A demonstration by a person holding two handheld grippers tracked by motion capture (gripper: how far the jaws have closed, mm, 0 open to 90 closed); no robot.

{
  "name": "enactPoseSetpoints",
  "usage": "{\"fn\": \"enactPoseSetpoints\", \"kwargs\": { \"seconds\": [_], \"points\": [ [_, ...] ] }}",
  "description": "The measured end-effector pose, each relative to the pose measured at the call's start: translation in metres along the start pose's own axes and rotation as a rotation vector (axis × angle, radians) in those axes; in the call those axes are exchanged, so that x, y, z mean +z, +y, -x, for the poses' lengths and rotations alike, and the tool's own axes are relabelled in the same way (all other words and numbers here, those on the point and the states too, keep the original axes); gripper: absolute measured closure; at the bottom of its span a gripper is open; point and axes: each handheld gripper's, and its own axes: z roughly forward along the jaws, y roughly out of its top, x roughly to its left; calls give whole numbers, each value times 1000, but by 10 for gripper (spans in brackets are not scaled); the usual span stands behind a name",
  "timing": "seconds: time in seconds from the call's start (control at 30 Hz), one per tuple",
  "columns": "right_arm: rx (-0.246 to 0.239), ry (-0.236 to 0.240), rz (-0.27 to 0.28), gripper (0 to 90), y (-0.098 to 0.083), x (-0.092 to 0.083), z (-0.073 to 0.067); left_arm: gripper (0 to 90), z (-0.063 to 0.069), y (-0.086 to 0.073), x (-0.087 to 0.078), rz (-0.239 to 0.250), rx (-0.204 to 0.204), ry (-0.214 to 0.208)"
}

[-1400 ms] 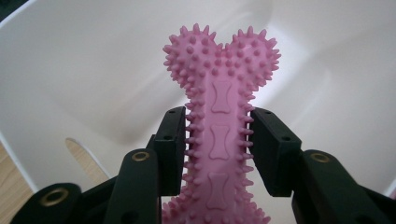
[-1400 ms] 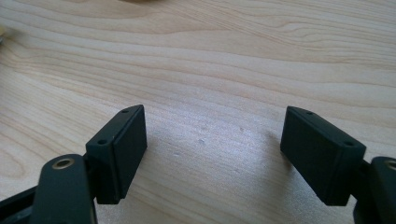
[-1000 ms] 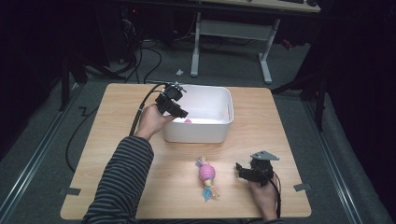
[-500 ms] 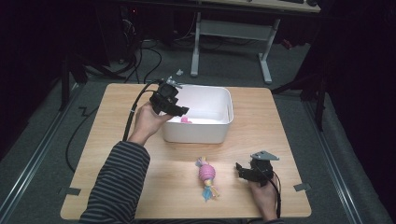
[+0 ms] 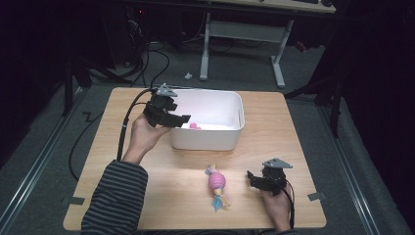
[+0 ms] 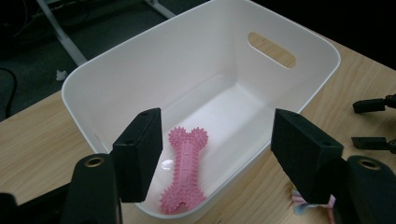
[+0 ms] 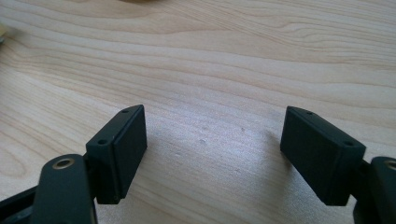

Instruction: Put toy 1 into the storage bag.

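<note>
**Pink bone in the white tub**

The left gripper (image 6: 215,158) hangs wide open over the near-left rim of the white tub (image 5: 230,139). A bumpy pink bone (image 6: 185,173) lies flat inside. The right gripper (image 5: 254,179) rests open, holding nothing, on bare table (image 5: 293,127), beside a pink rope toy (image 5: 217,184).

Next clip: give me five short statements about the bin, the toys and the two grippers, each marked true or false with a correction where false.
1. The pink bone toy lies inside the white bin. True.
2. The left gripper is shut on the bone. False: its jaws stand open above it.
3. The rope toy lies on the table outside the bin. True.
4. The right gripper holds the rope toy. False: it is open over bare wood.
5. The bin is tipped on its side. False: upright.
</note>
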Motion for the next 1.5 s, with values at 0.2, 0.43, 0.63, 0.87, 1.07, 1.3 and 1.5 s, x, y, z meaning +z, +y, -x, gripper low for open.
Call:
{"fn": "enactPoseSetpoints", "kwargs": {
  "seconds": [0.2, 0.43, 0.63, 0.87, 1.07, 1.3, 1.5],
  "points": [
    [-3, 2, 1, 229, 0, 0, 0, 329, 4, -15, -12, 17, -11, 12],
    [-1, 1, 0, 228, 0, 0, 0, 323, 4, -31, -24, 35, -36, 23],
    [0, 0, 0, 228, 0, 0, 0, 325, 9, -44, -34, 47, -27, 49],
    [-1, 0, 1, 228, 0, 0, 0, 329, 12, -63, -42, 63, -45, 62],
    [1, -1, 0, 228, 0, 0, -1, 328, 13, -81, -45, 77, -76, 57],
    [0, -1, 1, 228, 0, 0, 0, 336, 10, -100, -48, 102, -124, 48],
    [1, -2, 1, 228, 0, 0, -1, 339, 10, -114, -48, 106, -150, 55]
  ]
}}
